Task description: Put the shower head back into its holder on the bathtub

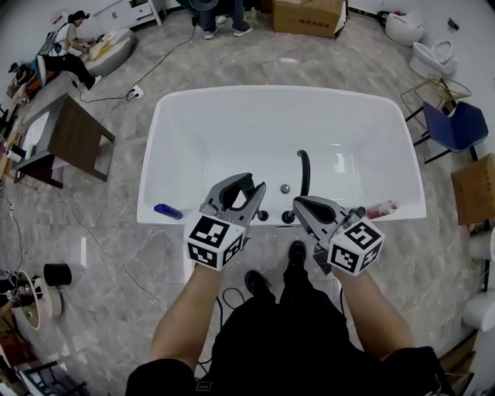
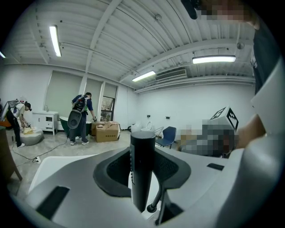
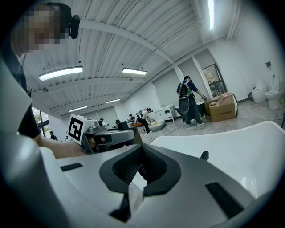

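A white bathtub (image 1: pixel 282 104) lies in front of me, and both grippers hover at its near rim. My left gripper (image 1: pixel 254 192) (image 2: pixel 142 156) is shut on the black cylindrical shower head handle (image 2: pixel 142 169), which stands upright between the pads with a thin hose (image 2: pixel 153 205) hanging below it. In the head view the handle is mostly hidden by the jaws. Two black fittings (image 1: pixel 264 215) (image 1: pixel 288 218) sit on the rim just beyond the grippers, and a black curved tube (image 1: pixel 304 172) rises behind them. My right gripper (image 1: pixel 300 205) (image 3: pixel 142 149) is beside the left one, pads together with nothing between.
A blue item (image 1: pixel 168 211) lies on the rim at the left and a pinkish one (image 1: pixel 381 209) at the right. A wooden table (image 1: pixel 71 138) stands left of the tub, a blue chair (image 1: pixel 458 126) right of it. People and a cardboard box (image 1: pixel 308 15) are beyond.
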`<state>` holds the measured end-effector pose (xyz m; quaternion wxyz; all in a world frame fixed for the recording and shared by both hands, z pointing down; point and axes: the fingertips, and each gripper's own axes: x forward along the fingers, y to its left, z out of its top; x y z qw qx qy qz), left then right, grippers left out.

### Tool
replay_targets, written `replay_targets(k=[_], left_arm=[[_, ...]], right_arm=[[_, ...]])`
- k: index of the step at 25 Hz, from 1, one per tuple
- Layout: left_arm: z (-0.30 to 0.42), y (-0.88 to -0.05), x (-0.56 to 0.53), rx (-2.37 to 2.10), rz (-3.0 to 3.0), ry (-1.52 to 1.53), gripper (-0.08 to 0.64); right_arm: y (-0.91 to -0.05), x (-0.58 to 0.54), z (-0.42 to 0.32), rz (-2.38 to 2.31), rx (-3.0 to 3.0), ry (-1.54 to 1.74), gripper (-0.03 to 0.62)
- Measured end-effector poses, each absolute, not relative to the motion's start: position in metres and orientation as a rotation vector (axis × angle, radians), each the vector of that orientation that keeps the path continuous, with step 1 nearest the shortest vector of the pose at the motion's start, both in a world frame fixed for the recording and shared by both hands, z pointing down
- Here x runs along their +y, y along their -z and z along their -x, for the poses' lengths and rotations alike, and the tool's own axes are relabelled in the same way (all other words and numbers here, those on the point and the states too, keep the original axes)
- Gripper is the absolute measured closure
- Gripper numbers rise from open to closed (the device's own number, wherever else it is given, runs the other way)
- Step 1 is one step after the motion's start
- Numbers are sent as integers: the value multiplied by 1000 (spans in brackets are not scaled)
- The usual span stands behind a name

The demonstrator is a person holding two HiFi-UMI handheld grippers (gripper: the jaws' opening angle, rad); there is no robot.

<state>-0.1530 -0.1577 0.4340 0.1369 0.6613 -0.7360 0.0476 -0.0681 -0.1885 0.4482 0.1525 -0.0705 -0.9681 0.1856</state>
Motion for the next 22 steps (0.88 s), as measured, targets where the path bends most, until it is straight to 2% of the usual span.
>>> replay_targets(k=[22], left_arm=[[144, -546, -179, -2012, -1728, -239, 420]], right_arm=[[-480, -214, 58, 225, -2705, -615, 577]])
